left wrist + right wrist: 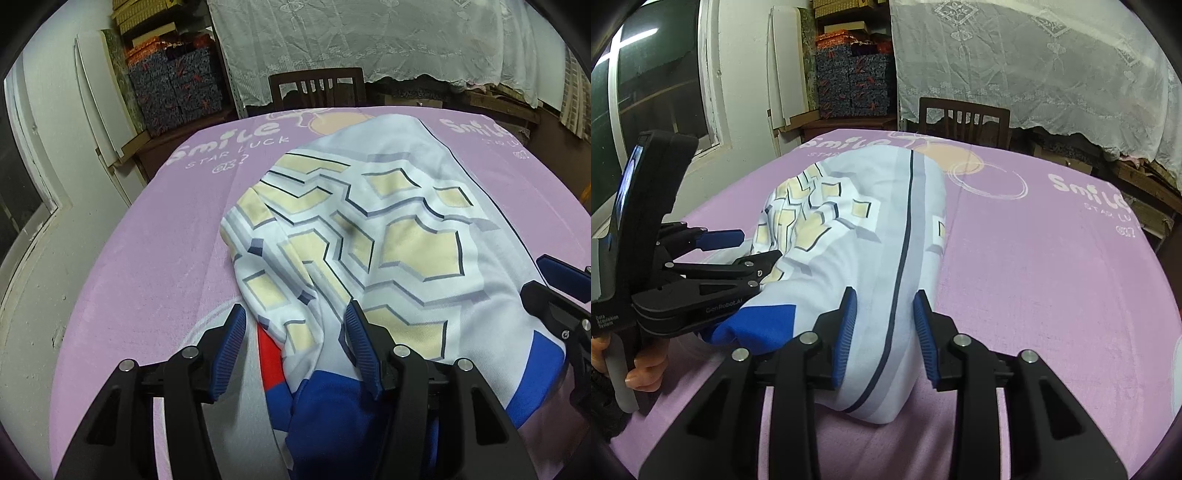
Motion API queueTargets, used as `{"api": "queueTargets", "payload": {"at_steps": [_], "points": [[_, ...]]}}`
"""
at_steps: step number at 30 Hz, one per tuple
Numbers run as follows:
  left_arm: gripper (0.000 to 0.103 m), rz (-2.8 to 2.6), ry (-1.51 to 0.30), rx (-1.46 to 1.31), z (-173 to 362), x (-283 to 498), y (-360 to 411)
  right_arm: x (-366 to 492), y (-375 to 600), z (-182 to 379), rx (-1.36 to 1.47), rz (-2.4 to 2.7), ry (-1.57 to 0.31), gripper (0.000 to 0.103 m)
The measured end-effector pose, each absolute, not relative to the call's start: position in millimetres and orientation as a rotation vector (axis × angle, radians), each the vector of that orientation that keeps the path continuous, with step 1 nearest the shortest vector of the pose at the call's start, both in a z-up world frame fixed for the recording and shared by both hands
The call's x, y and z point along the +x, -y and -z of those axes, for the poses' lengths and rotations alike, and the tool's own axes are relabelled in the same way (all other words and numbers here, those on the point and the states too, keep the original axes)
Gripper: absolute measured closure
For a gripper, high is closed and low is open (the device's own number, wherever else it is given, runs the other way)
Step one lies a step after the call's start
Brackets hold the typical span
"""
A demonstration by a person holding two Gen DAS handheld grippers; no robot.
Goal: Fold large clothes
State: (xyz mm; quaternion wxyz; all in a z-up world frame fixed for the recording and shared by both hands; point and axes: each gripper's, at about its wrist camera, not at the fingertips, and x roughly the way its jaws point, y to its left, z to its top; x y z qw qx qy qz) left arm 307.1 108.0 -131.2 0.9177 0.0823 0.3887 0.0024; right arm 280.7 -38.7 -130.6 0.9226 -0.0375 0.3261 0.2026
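Now the shirt (369, 229) lies bunched on the pink worktop (147, 258). It looks soft, light and floppy. Each half-open claw, left (295, 354) and right (884, 332), straddles its near edge; best pinch the hem.

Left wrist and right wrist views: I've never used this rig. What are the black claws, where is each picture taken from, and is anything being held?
There is no robot. A person holds a two-finger tool in each hand, and a camera on each tool looks along its fingers. The left wrist view shows the left gripper, and the right wrist view shows the right gripper. The right view also shows the left tool from the side and the hand gripping its handle. A white, yellow and blue garment lies bunched on a purple blanket. Both grippers have cloth between their blue pads. The left jaws look open. The right pads sit against a fold, but I cannot tell whether they pinch it.
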Motion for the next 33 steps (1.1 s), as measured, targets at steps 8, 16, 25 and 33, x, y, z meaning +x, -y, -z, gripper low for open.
{"api": "queueTargets", "payload": {"at_steps": [8, 16, 25, 33], "points": [[0.047, -0.011, -0.782, 0.178, 127, 300, -107, 301, 75, 134, 0.187, -0.511, -0.804, 0.052], [0.047, -0.021, -0.730, 0.180, 114, 283, -106, 294, 84, 124, 0.198, -0.528, -0.787, 0.048], [0.038, 0.059, -0.697, 0.064, 91, 273, -124, 288, 111, 114, 0.276, -0.519, -0.770, 0.033], [0.035, 0.171, -0.818, -0.145, 88, 311, -173, 319, 122, 105, 0.354, -0.568, -0.814, 0.022]]}}
